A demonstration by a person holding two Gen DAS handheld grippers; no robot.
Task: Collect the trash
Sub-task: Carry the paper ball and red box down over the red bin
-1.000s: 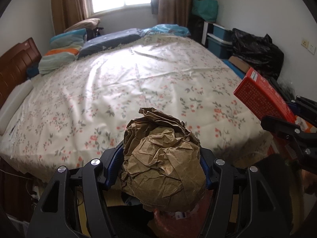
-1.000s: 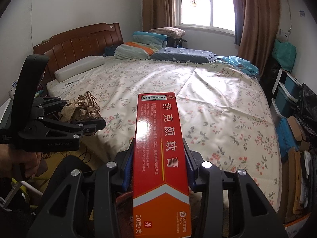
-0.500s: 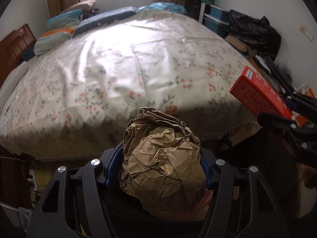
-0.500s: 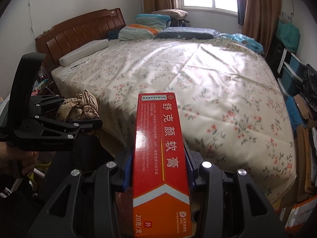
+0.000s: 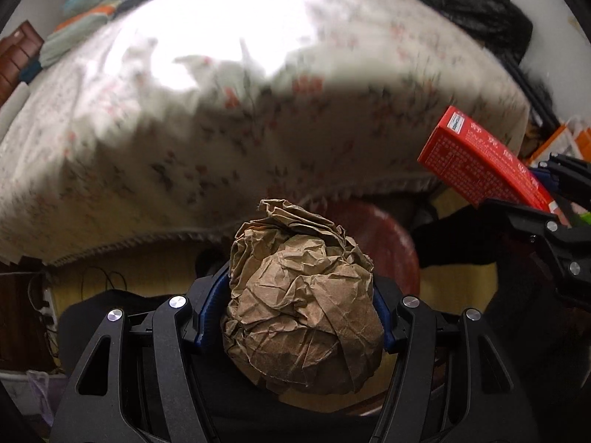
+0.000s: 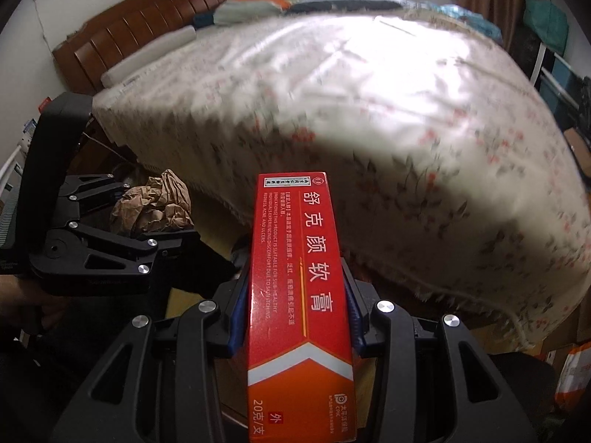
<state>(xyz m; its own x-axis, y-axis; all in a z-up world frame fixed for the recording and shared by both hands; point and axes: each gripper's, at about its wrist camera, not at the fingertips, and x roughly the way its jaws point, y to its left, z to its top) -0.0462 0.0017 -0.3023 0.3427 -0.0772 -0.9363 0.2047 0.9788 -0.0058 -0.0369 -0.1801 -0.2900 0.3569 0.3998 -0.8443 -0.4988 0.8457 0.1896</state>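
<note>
The bedspread (image 5: 229, 118) is smeared by blur in both views, so its flower print cannot be made out. The round dark-red thing (image 5: 384, 243) on the floor is largely hidden behind the crumpled paper ball (image 5: 299, 306), and what it is cannot be told. The near end of the red box (image 6: 301, 313) is cut off by the bottom edge. The small print on the box's side is too fine to be read.

Bed (image 6: 424, 118): floral sheet, blurred.
Headboard (image 6: 140, 33): brown wood, at the wall.
Pillows (image 6: 258, 3): stacked at the bed's head.
Black bag (image 5: 480, 11): beside the bed, against the wall.
</note>
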